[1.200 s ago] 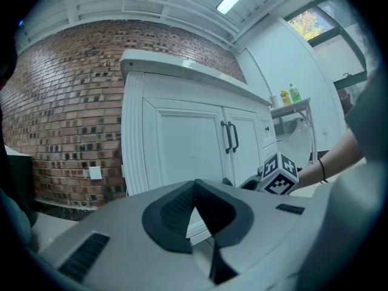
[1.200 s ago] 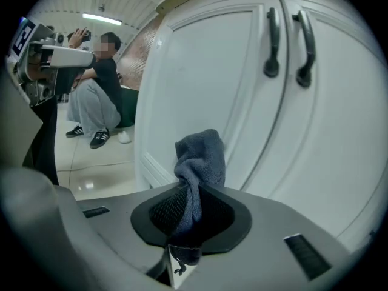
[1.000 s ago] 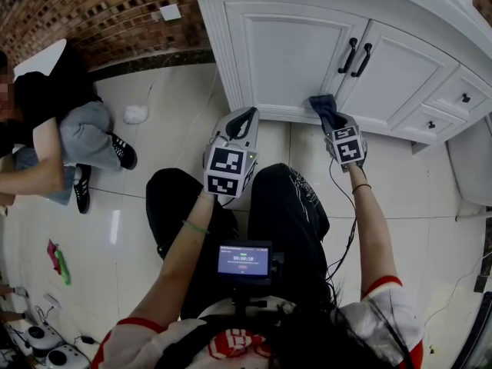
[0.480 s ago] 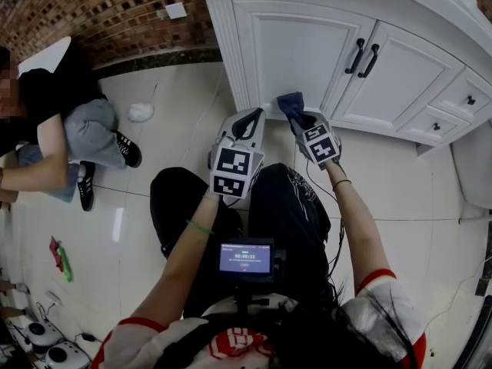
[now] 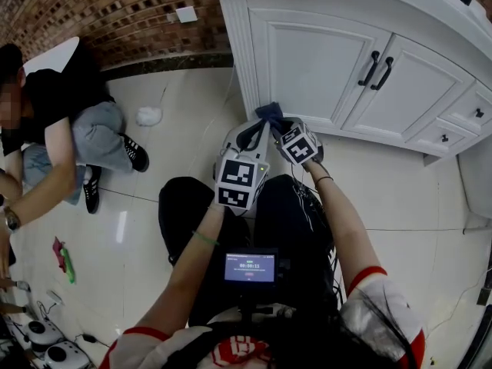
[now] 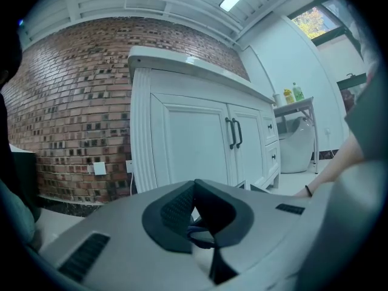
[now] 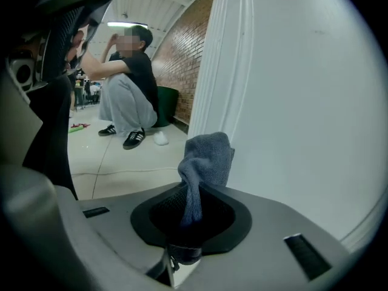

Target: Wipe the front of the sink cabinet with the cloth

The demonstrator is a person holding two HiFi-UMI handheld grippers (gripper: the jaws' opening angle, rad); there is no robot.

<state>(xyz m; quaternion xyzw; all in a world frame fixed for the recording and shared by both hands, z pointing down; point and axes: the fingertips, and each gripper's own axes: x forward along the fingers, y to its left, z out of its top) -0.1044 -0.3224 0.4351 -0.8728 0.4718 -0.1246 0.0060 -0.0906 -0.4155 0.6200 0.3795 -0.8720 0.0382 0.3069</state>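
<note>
We list, in the head view: sink cabinet [image 5: 315, 64], white, from twelve to two o'clock, two dark door handles [image 5: 378, 69] at one o'clock; brick wall [image 5: 115, 14] at eleven o'clock; pale tiled floor [image 5: 177, 152] below both; crouched person [image 5: 69, 137] at nine o'clock, well apart from the cabinet.

Left gripper [image 5: 250, 134] at centre, just beside the right one; its jaws meet at the tips and we see nothing clamped between them; it points towards the cabinet's left corner.

Right gripper [image 5: 274, 123] at its one o'clock; jaws closed on the cloth [image 5: 269, 112], blue-grey, bunched, standing up out of the jaws, touching or almost touching the bottom of the left door near the corner post.

White wad [image 5: 148, 115] on the floor at ten o'clock, near the person's shoe.
</note>
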